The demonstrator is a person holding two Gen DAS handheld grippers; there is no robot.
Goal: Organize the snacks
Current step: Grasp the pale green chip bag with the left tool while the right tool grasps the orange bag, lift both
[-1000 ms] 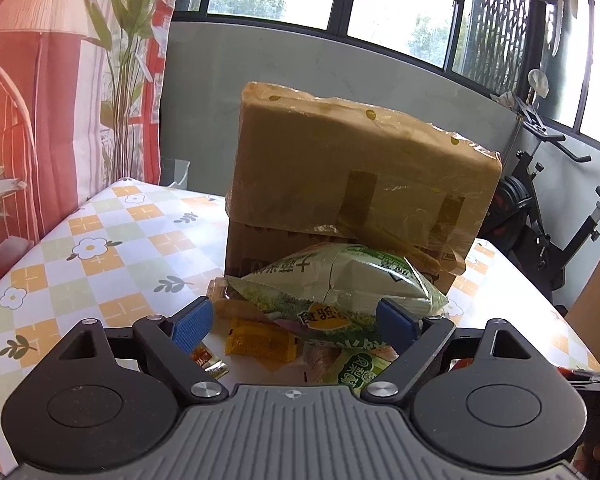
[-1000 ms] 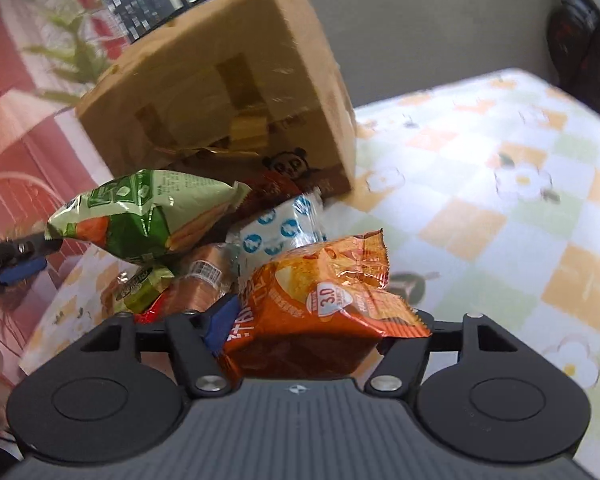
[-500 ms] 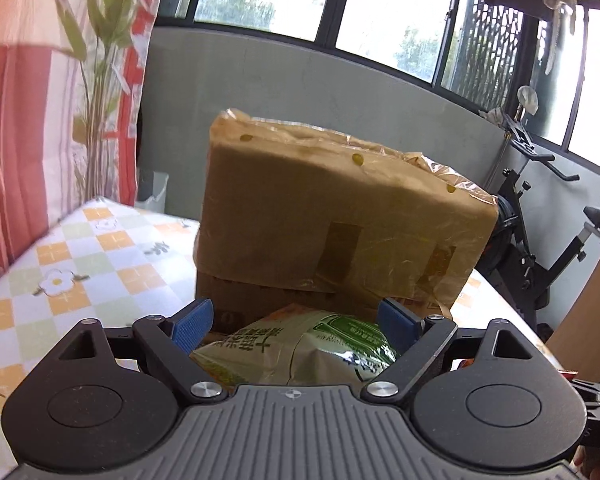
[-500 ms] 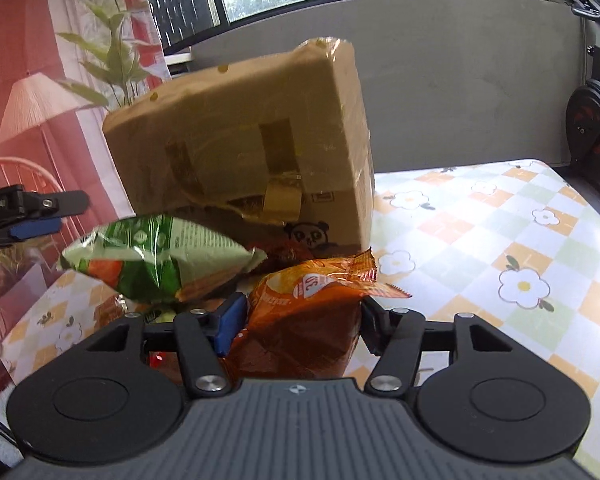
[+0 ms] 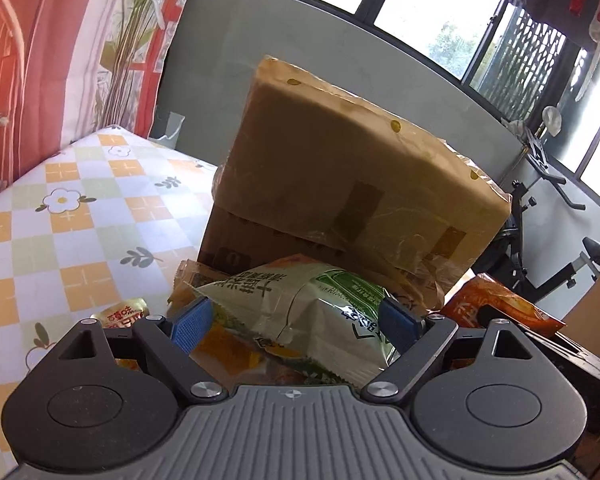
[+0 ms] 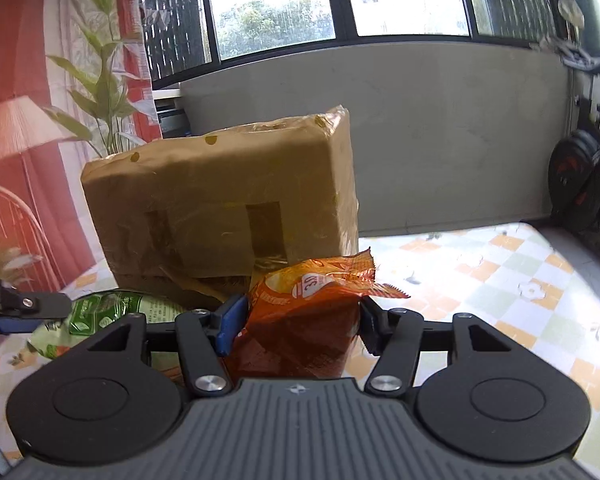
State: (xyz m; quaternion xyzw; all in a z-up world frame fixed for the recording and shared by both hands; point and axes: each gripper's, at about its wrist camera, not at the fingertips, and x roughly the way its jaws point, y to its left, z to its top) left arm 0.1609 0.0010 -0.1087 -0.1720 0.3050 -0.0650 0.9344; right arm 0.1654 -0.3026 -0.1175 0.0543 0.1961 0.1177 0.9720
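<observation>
Both bags have come up off the heap since a second ago: the orange snack bag (image 6: 300,320), then low among the other packets, now rides clear of them in front of the cardboard box (image 6: 224,216), and the right gripper (image 6: 296,326) has just been closing, its jaws narrowed onto the bag's sides so the foil bulges between them. The left gripper (image 5: 296,320) stands wide, yet its blue pads press the two ends of the green snack bag (image 5: 300,312), so it holds that wide bag and is not empty. That puts one packet in each hand, lifted and ready, I judge, to be carried to wherever they are sorted (no destination shows). The bags are crinkly, puffed film with serrated end seals, likely to slip or crush; the box is taped, wrapped in glossy plastic, and lies tilted on a second box. A small gold-wrapped sweet (image 5: 120,314) lies on the checked flower-print tablecloth (image 5: 72,208).
</observation>
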